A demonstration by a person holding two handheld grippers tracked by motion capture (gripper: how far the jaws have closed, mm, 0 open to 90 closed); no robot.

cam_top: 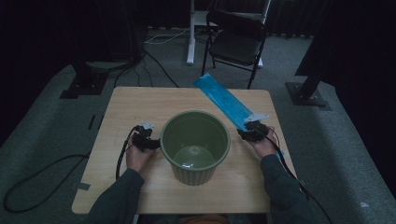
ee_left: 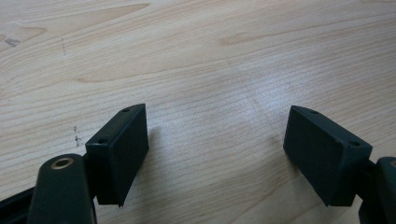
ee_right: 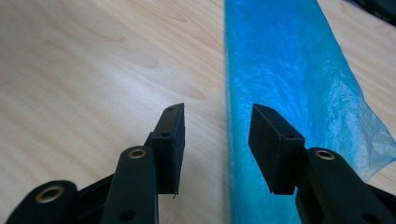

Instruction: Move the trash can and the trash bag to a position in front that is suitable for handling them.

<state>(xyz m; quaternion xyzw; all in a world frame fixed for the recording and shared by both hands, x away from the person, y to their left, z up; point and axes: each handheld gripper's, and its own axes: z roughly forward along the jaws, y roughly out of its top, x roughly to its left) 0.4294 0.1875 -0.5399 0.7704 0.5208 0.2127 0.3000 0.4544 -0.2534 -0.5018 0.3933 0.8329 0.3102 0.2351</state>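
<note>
1. Scene. A green bucket [cam_top: 195, 145] stands upright near the middle of the table [cam_top: 140, 105]; a long blue bag [cam_top: 224, 99] lies flat on the table behind and to the right of it, running diagonally from the far edge towards the person's right hand.

2. Left tongs [cam_top: 150, 141]. They rest just beside the bucket's left wall. In the left gripper view the left tongs [ee_left: 215, 140] stand wide apart with bare table between them; nothing is held.

3. Right tongs [cam_top: 252, 132]. They sit at the near end of the bag. In the right gripper view the right tongs [ee_right: 217, 140] are part open, the bag's long left edge [ee_right: 229, 116] running up between the two pads. The pads [ee_right: 170, 140] do not press on the film, so the bag is straddled, not gripped.

4. Step in hand (judgement). The work appears to be picking up the bag at its near end, presumably to bring it to the bucket. The grasp is being lined up and is not yet made.

5. Next move (judgement). The right tongs need to come down to the film and close on its edge. Thin plastic lying flat is hard to catch, so one pad may have to slide beneath it. The left tongs are placed to steady the bucket.

6. Writing. No brand, label or lettering can be read on the bag, the bucket or the tongs.
</note>
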